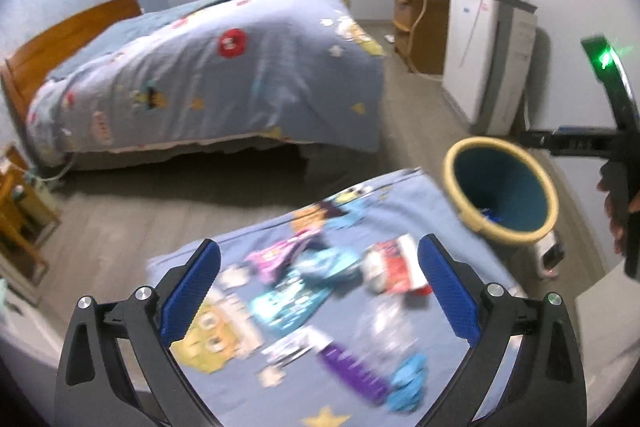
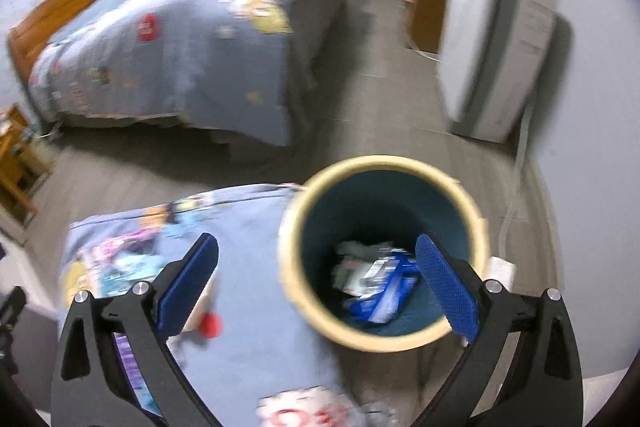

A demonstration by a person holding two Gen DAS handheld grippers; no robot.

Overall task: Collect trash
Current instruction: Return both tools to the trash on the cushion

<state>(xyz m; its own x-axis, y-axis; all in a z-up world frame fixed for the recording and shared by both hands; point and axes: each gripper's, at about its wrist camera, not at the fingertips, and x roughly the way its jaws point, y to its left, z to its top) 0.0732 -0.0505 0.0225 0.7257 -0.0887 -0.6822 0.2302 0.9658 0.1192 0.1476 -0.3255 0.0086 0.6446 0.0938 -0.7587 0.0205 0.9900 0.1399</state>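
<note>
Right gripper gapes empty above the bin, wrappers inside; left gripper, wide and empty, faces litter beside the bin.

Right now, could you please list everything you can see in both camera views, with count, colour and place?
bin: one, cream rim, dark teal inside, on the floor beside the cloth
trash in bin: several pieces, blue and white, at the bottom
patterned cloth: one, light blue, foreground
wrappers on cloth: several, pink, teal, red-white, purple; blurred
bed: one, blue cartoon duvet, wooden headboard, left background
white appliance: one, by the right wall
wooden cabinet: one, brown, far right corner
left claw: open, blue pads, above the wrappers
right claw: open, empty, above the bin
</note>
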